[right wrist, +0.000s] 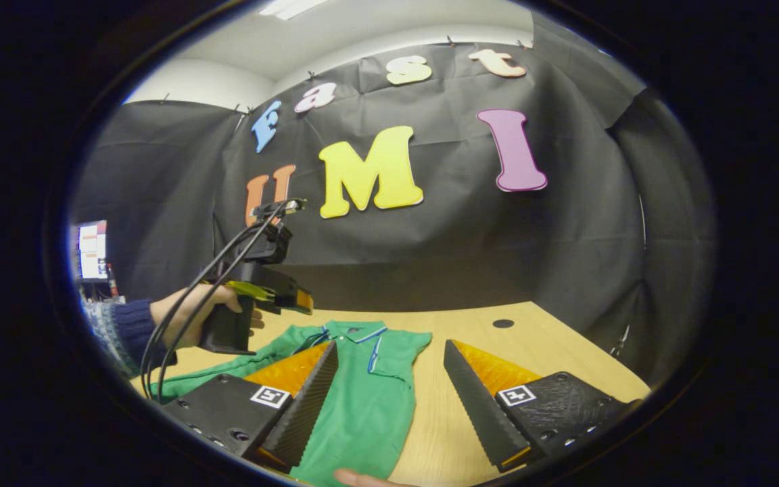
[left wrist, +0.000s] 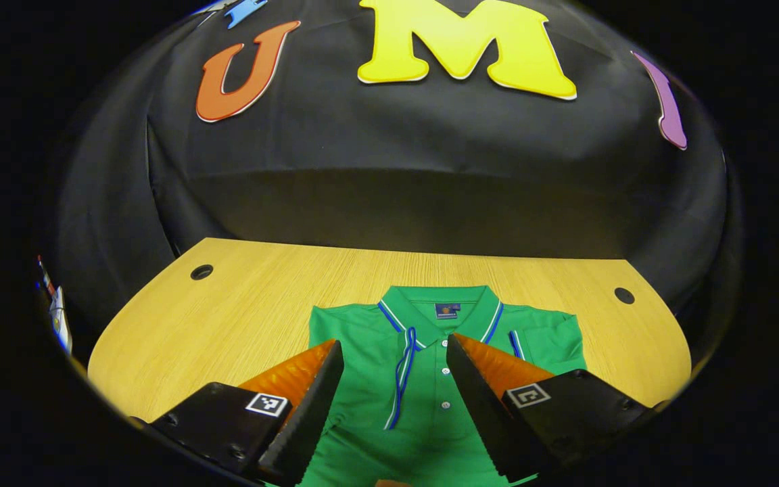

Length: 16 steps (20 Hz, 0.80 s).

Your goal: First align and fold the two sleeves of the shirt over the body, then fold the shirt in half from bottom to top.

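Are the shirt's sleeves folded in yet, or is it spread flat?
Spread flat: the green shirt lies face up on the table, a sleeve still out sideways.

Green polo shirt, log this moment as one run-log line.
green polo shirt: flat on wooden table, sleeves appear folded | left gripper: open above shirt | right gripper: open

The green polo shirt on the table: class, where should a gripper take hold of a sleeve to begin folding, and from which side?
Probably pinch the sleeve's outer hem. The shirt lies flat, collar toward the wall, sleeves at the sides, so the open right gripper would best come in low from the outside edge and carry it inward.
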{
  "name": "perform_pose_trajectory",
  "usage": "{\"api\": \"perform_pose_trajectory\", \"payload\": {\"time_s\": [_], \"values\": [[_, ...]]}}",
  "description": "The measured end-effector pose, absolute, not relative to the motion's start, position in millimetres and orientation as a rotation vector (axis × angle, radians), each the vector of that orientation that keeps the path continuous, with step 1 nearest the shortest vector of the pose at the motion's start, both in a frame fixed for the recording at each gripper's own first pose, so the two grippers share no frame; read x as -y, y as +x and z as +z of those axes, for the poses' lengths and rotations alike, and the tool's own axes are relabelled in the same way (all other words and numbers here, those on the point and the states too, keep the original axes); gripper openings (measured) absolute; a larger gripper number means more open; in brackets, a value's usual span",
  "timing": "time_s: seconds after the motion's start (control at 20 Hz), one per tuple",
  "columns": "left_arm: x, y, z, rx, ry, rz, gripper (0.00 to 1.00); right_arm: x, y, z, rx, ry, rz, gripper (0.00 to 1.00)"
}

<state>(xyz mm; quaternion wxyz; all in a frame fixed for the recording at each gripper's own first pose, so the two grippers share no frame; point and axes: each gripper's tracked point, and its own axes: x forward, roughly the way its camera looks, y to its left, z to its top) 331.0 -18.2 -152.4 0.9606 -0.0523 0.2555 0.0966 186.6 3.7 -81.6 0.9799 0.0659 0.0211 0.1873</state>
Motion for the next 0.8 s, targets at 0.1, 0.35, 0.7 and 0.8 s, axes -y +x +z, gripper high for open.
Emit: {"api": "perform_pose_trajectory", "payload": {"time_s": [0.1,0.35,0.7,0.8], "values": [[12,314,-142,-0.492,-0.100,0.207,1.00,-6,181,-79,-0.041,0.129,0.386,0.95],[-4,256,-119,-0.412,-0.091,0.209,1.00,-14,155,-70,-0.044,0.139,0.389,0.95],[-17,152,-106,-0.330,-0.074,0.149,1.00,-29,92,-56,-0.040,0.160,0.384,0.95],[-24,122,-108,-0.297,-0.060,0.148,1.00,-30,74,-68,-0.058,0.149,0.395,0.95]]}}
